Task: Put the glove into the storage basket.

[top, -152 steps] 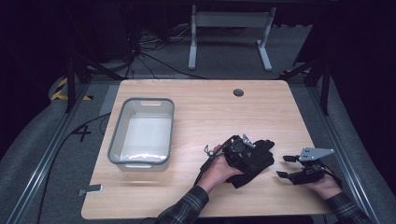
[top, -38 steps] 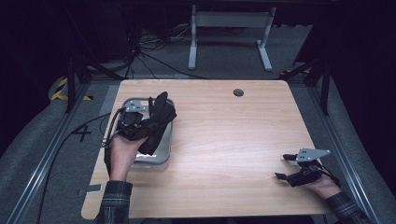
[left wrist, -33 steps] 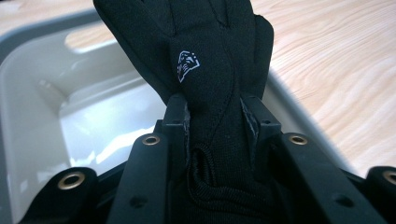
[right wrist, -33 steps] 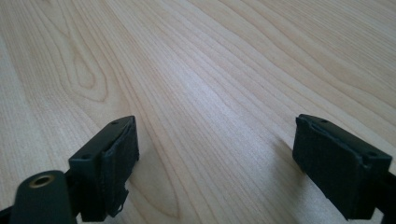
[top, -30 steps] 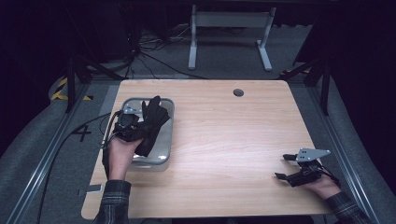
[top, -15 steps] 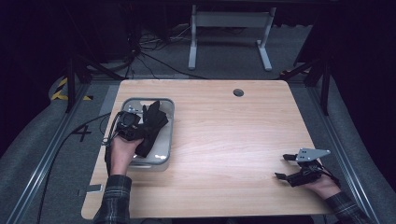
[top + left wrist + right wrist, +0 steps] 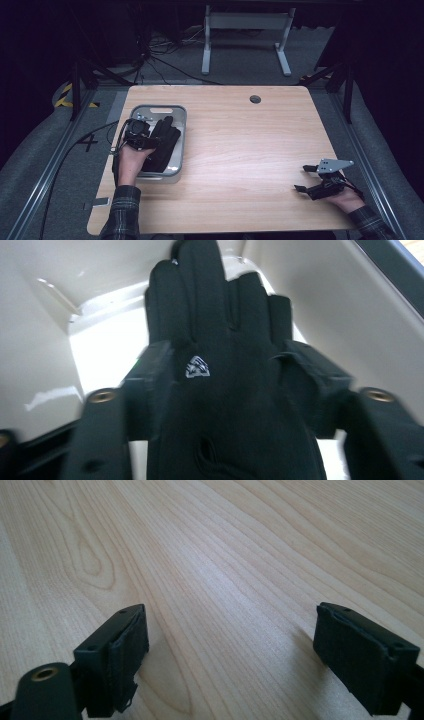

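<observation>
Resting low on the near right corner of the bench (image 7: 235,150), the right gripper (image 7: 306,179) has its jaws spread wide over bare wood with nothing between them, in the same spot as in the earlier frames. On the left side, the left gripper (image 7: 159,142) hangs over the grey bin (image 7: 182,131), where five seconds ago it was at the middle of the bench with the black glove (image 7: 164,142). Its jaws have just been opening: the glove lies between them, its fingers pointing into the pale bin (image 7: 60,305), and the pads flank it loosely rather than pinch it. A small white logo (image 7: 197,367) sits on the back of the glove (image 7: 225,390); it is too blurred to read. Beyond the bench stands a grey metal stand (image 7: 245,35) on the floor.
</observation>
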### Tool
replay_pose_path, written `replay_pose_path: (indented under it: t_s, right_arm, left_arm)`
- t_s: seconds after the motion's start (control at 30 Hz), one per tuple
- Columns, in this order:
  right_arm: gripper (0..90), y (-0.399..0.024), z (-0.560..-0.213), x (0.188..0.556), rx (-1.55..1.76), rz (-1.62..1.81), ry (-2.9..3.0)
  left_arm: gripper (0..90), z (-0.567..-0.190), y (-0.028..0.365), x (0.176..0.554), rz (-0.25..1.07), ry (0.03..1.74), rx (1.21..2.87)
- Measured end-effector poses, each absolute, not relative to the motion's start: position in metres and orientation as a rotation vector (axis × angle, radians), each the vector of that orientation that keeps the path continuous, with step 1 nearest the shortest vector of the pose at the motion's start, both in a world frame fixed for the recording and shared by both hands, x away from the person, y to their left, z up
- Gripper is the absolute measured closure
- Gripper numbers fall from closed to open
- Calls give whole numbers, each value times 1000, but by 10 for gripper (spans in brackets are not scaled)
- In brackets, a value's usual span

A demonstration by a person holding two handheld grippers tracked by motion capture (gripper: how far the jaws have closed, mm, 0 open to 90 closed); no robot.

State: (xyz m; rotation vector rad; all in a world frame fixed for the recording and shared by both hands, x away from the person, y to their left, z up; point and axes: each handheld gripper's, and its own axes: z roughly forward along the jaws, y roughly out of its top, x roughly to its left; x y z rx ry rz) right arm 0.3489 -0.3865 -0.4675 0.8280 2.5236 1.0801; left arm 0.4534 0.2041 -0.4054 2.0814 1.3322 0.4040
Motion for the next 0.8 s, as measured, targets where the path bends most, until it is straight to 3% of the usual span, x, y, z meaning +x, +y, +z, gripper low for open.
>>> replay_pose_path:
  t_s: [0.13,0.33,0.8]
  right_arm:
    - [148,-386,-467,349,828,1080,2523]
    - [147,-386,-468,349,828,1081,2523]
    - [148,-386,-467,349,828,1080,2524]
  left_arm:
    - [238,-400,204,453,414,1320,2052]
    - [182,-388,196,450,422,1285,2037]
    - [171,-360,153,441,412,1170,1995]
